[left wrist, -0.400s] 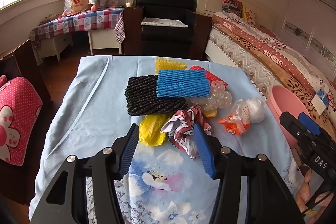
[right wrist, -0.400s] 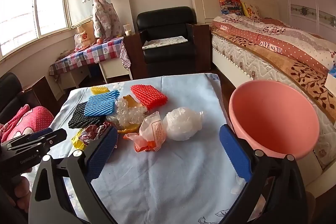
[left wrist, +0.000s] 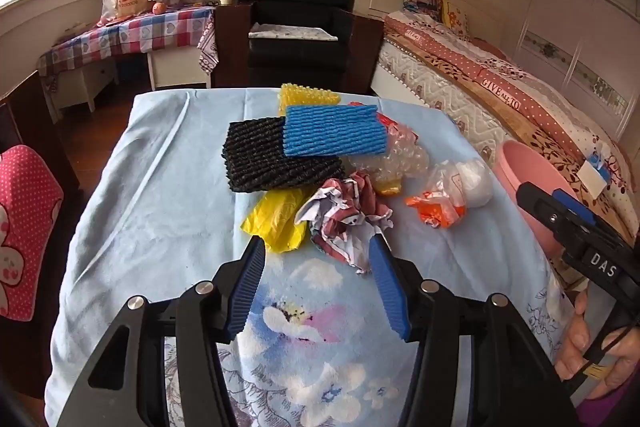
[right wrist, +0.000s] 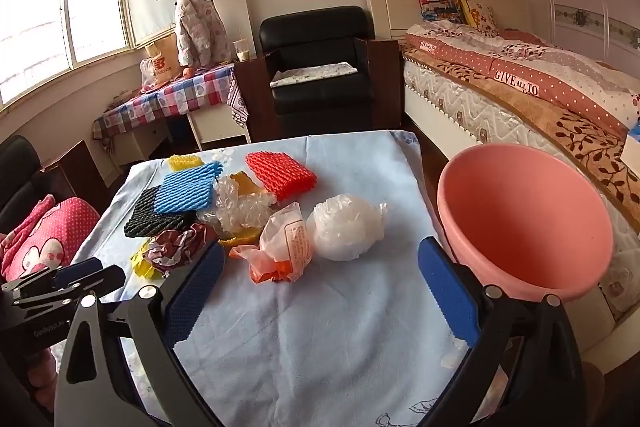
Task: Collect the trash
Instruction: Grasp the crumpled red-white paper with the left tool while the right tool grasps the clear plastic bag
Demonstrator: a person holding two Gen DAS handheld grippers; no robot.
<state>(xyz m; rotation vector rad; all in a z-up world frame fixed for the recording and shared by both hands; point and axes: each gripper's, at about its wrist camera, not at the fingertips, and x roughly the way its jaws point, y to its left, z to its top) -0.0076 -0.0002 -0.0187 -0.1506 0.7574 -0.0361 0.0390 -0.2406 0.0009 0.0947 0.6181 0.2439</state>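
The left gripper (left wrist: 316, 253), jaws apart and empty, hovers just short of the crumpled red-and-white paper wad (left wrist: 344, 217); the right gripper (right wrist: 320, 267) gapes wide, empty, beside the pink plastic basin (right wrist: 524, 223).

- The trash pile (left wrist: 332, 171) lies at the worktop (left wrist: 160, 195) centre.
- A foam net (left wrist: 334, 135) lies on another net (left wrist: 272, 163).
- The crumpled paper (left wrist: 344, 219) is at 6 o'clock of them.
- The basin (right wrist: 524, 223) stands at 3 o'clock, beside the bed (right wrist: 520, 95).
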